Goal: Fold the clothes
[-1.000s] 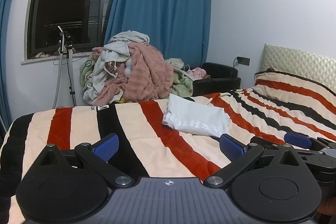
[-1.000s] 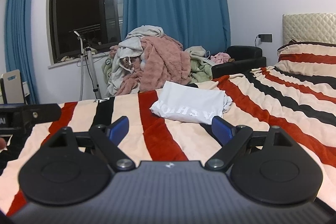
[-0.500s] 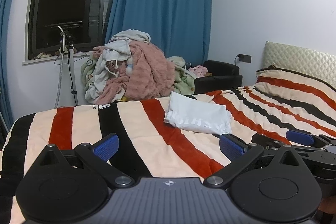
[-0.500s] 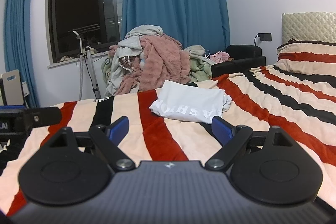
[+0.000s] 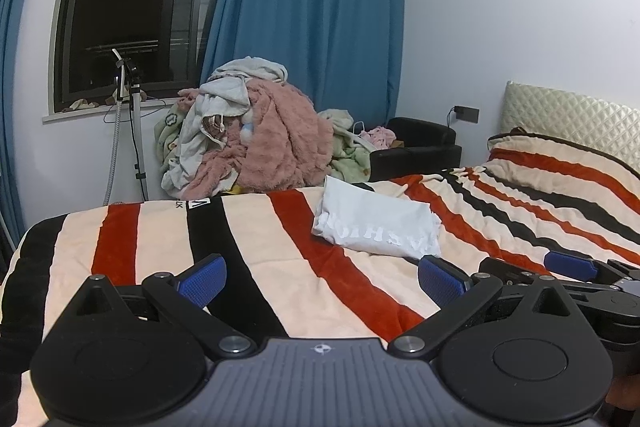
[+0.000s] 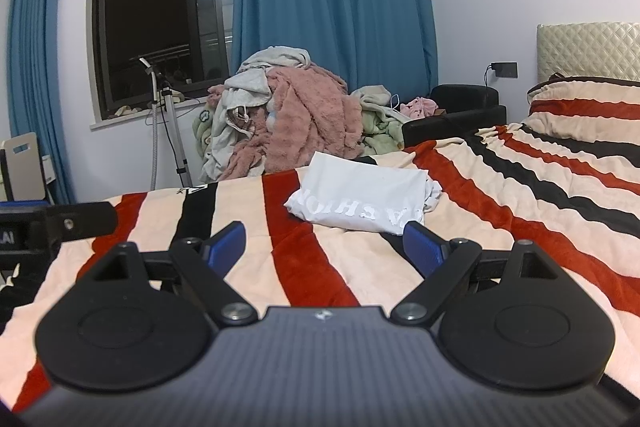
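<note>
Folded white shirt (image 6: 362, 197) lies crosswise on the striped blanket (image 6: 520, 187), lettering upside-down; both claws spread, empty.

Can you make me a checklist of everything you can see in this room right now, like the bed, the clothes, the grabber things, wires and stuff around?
Surface: striped blanket covers the bed, red, black and cream.
Job's things: white T-shirt lies folded on the blanket, lettering up.
Clutter: laundry pile heaped past the bed's far edge, pink fleece on it.
Grippers: left gripper open, empty; right gripper open, empty; both short of the shirt.
Cables: cord runs to a wall socket; hose hangs by the stand.
Surroundings: dark window, blue curtains, black armchair, quilted headboard.
</note>
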Demonstrator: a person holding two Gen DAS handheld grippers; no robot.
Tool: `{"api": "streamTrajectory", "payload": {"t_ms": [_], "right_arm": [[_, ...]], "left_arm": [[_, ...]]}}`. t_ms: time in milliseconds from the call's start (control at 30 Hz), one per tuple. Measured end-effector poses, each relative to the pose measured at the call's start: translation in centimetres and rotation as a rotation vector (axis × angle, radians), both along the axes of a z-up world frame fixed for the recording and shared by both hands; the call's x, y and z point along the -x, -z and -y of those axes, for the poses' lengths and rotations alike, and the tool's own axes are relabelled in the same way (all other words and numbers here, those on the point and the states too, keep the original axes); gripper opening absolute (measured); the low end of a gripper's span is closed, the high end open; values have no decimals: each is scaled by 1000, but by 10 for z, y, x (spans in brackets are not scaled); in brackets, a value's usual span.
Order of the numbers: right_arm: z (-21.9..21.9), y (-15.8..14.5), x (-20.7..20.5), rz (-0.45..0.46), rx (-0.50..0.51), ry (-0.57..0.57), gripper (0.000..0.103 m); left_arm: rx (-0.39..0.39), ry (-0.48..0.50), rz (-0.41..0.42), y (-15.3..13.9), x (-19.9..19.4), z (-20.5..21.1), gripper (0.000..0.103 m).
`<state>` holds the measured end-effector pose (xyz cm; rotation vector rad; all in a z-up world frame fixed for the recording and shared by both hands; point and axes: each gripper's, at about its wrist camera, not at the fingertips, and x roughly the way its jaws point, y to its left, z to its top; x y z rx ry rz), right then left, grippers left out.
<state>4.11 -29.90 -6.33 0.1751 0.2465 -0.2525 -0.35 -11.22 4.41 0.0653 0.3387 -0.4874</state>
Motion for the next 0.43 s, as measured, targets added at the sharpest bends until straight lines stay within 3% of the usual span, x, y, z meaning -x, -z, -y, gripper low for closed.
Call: {"api": "streamTrajectory", "payload": {"t_ms": [433], "right_arm": [[0, -1, 1, -1, -3, 0, 87]], "left_arm": [[-13, -5, 8, -1, 0, 1, 103]]}}
